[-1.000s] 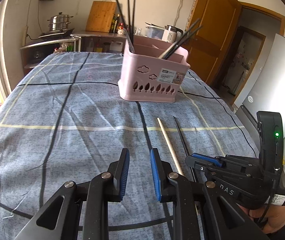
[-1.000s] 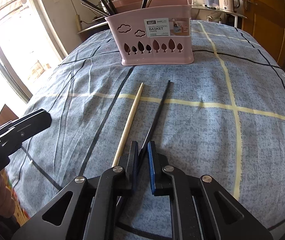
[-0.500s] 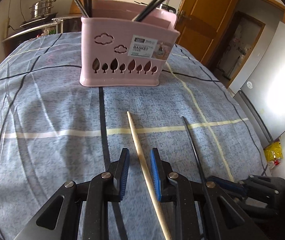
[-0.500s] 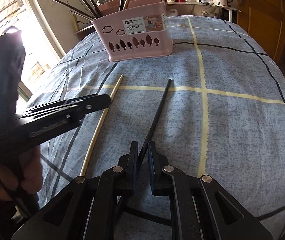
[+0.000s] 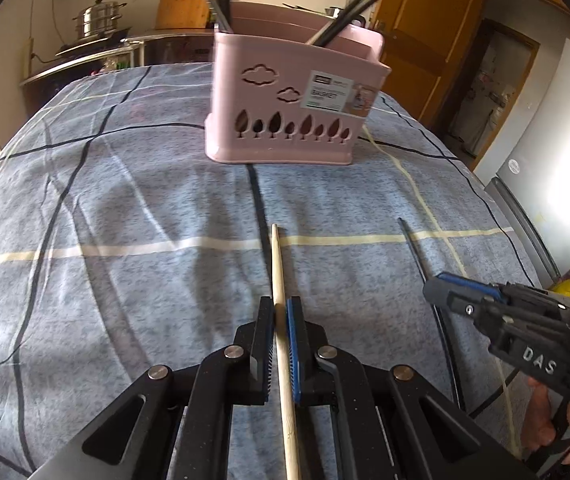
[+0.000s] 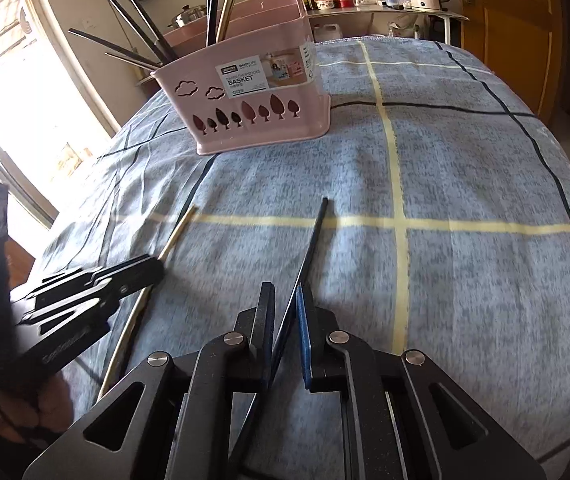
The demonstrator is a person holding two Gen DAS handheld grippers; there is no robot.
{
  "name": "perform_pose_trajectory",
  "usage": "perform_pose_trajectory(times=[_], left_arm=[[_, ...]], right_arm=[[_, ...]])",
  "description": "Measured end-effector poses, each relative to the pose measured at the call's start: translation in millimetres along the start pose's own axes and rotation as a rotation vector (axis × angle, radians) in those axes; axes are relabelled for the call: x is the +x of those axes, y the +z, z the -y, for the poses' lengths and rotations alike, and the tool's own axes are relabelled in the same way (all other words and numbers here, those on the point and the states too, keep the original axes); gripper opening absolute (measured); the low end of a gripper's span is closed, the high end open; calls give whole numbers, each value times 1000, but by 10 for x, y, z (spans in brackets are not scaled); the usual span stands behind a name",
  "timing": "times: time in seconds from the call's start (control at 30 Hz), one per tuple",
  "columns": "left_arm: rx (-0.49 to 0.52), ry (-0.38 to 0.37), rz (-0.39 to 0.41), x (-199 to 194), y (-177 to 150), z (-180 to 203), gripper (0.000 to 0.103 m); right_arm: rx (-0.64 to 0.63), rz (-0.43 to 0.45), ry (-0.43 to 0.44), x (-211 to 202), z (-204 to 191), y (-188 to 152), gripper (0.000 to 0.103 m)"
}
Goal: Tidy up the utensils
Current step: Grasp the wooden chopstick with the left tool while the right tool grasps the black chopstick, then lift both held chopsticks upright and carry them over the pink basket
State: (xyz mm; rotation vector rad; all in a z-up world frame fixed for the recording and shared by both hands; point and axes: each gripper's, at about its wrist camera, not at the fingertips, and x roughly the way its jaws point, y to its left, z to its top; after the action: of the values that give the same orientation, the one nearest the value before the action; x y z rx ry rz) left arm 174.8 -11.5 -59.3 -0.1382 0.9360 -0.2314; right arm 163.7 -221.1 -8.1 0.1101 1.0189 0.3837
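Since a second ago, my left gripper point(image 5: 280, 312) has clamped the wooden chopstick point(image 5: 277, 264); my right gripper point(image 6: 285, 304) grips the black chopstick point(image 6: 312, 240). Lift both level toward the pink basket point(image 5: 285, 104).

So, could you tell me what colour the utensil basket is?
The basket is pale pink; the left wrist view shows it best.

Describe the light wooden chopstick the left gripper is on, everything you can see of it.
The wooden chopstick is a slim, pale, round stick of bare light wood, tapering toward its far tip. It lies flat on the blue checked tablecloth, pointing roughly at the pink basket, its tip crossing a cream stripe. The left gripper is shut on it, blue pads on both sides. The black chopstick lies apart to its right.
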Motion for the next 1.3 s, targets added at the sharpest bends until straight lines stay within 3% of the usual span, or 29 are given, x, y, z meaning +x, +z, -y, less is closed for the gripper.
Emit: perform_pose_trajectory(times=[0.33,0.63,0.8,1.03,1.3], left_arm=[[62,18,-46,227,332,25,10],[155,77,-60,341,411,173,9],[132,72,-77,343,452,155,5],[117,51,-4,20,597,130,4],[121,17,125,-565,919,206,4]], right_arm=[[12,-15,-29,178,103,240,11],[34,-26,-27,272,118,360,9],[38,-41,-28,286,127,401,6],[40,15,13,45,88,490,5],[-1,163,43,-527,-96,784,4]])
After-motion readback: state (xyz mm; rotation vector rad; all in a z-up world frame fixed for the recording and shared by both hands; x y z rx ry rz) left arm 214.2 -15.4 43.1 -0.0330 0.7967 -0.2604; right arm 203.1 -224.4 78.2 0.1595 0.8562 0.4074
